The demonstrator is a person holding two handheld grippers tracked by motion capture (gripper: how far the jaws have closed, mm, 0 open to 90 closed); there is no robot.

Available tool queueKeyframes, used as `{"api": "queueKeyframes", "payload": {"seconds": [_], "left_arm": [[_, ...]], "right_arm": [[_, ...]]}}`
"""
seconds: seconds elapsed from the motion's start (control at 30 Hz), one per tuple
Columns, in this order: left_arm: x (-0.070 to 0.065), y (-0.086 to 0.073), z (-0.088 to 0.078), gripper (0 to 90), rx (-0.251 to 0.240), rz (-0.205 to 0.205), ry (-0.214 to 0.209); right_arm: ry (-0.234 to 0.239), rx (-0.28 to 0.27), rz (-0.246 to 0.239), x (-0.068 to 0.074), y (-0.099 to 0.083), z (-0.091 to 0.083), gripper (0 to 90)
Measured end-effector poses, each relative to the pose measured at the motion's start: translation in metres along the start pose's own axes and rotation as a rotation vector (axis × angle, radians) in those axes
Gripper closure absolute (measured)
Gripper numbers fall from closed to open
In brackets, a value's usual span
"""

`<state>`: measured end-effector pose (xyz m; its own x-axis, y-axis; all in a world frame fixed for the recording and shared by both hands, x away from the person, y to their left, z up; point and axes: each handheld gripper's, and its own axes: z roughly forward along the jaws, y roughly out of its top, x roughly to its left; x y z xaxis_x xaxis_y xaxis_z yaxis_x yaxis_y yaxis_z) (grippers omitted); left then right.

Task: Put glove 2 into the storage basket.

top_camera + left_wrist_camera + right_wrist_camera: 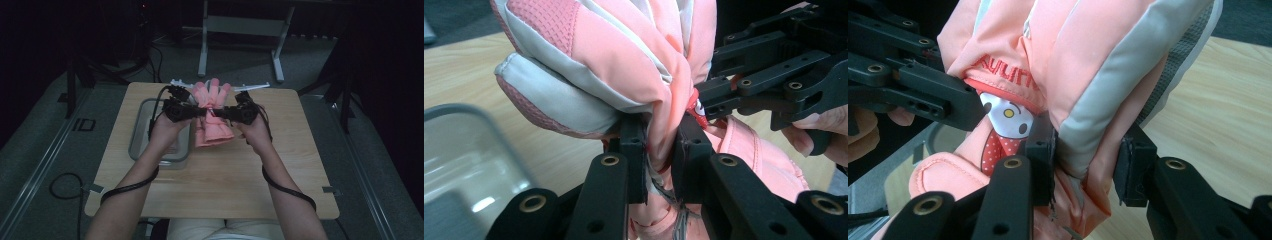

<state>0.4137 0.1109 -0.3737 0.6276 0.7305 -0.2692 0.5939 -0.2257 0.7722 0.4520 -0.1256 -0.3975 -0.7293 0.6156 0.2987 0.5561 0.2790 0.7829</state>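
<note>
Here, in the high view, a pair of pink gloves [212,117] is hanging above the centre of the table [215,180], pinched from both sides near mid-length: the left gripper [199,111] is coming in from the left and the right gripper [220,114] from the right. A clear tray [142,145] is lying left of centre.

In the left gripper view, the fingers [634,150] are clamping a bunched fold of padded fabric at lower centre; the gloves [624,65] are filling the upper frame, showing pink shell, grey panels and textured patches.

In the right gripper view, the fingers [1040,145] are squeezing a thicker wad of the gloves [1088,65] at centre, beside a cartoon label [1005,117]. The material is probably light, soft and compressible, so gripping gathered folds rather than a single smooth layer is likely safest.
</note>
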Motion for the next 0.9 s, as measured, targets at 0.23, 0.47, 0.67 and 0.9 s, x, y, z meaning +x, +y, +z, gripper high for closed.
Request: {"api": "queueKeyframes", "payload": {"seconds": [0.23, 0.47, 0.67, 0.9], "left_arm": [[0.026, -0.014, -0.032, 77.7, -0.033, -0.057, 0.062], [0.056, -0.036, -0.056, 77.7, -0.055, -0.129, 0.095], [0.078, -0.056, -0.062, 77.7, -0.039, -0.178, 0.117], [0.094, -0.076, -0.049, 77.7, -0.050, -0.245, 0.096]], "right_arm": [[0.036, 0.050, -0.065, 0.026, 0.026, 0.035, 65.4], [0.068, 0.115, -0.118, 0.048, 0.045, 0.076, 65.4], [0.098, 0.180, -0.141, 0.058, 0.047, 0.110, 65.4], [0.077, 0.255, -0.160, 0.058, 0.043, 0.133, 65.4]]}}
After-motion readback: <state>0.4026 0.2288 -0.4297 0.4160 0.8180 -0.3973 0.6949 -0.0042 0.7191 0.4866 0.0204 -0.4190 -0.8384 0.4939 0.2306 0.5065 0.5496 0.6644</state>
